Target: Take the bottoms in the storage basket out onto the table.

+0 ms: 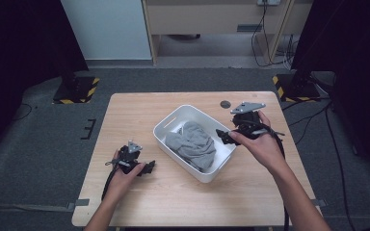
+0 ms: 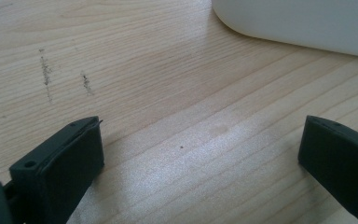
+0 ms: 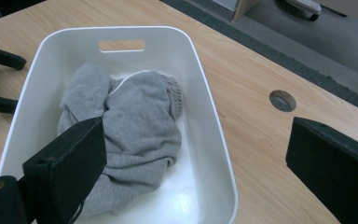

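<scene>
Grey cloth (image 3: 130, 135) in white bin (image 3: 209, 140), mid-tabletop.
My right gripper (image 1: 227, 136) spread over bin's right rim; left gripper (image 1: 149, 167) spread, empty, near left edge.

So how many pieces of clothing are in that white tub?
1 that I can see: a crumpled grey garment lying inside the white tub, beside the right tongs. Smaller items could be hidden beneath its folds.

The high view looks forward and down over the whole light wooden table (image 1: 139, 202). The left gripper view skims that wood closely, a white plastic bin's (image 2: 307, 23) wall beyond its jaws. The right gripper view looks steeply into this bin (image 3: 214, 135).
</scene>
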Demonstrator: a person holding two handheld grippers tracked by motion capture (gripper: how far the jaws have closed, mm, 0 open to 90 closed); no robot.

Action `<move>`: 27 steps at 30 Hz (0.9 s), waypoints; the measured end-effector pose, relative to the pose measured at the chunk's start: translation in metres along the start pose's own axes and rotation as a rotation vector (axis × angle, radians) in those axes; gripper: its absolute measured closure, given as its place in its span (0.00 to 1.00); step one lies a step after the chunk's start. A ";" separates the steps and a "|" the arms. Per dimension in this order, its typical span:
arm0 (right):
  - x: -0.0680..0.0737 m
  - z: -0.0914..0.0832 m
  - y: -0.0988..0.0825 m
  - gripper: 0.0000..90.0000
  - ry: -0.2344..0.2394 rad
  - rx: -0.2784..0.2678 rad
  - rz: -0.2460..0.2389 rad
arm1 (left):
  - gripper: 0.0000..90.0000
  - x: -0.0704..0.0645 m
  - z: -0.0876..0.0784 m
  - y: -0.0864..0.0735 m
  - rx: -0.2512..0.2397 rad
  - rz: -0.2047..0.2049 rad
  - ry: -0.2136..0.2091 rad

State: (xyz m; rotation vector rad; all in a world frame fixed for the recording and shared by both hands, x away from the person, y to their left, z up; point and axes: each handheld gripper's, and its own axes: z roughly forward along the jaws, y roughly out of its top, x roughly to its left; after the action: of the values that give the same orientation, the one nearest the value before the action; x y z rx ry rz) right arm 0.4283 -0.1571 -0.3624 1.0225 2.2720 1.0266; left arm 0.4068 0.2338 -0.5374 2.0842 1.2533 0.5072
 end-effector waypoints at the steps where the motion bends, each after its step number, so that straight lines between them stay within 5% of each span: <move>1: 0.001 0.000 0.002 0.06 0.003 -0.002 0.004 | 0.00 0.000 0.000 0.000 0.000 0.000 0.000; 18: 0.012 0.017 0.021 0.06 0.049 -0.018 -0.027 | 0.00 0.000 0.000 0.000 0.000 0.000 -0.001; 27: 0.033 0.043 0.037 0.06 0.089 -0.018 -0.045 | 0.00 0.000 0.003 0.003 0.000 0.011 -0.012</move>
State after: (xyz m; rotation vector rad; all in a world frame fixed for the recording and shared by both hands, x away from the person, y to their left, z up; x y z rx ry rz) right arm 0.4514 -0.0962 -0.3634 0.9311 2.3408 1.0919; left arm 0.4107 0.2315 -0.5374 2.0928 1.2360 0.4992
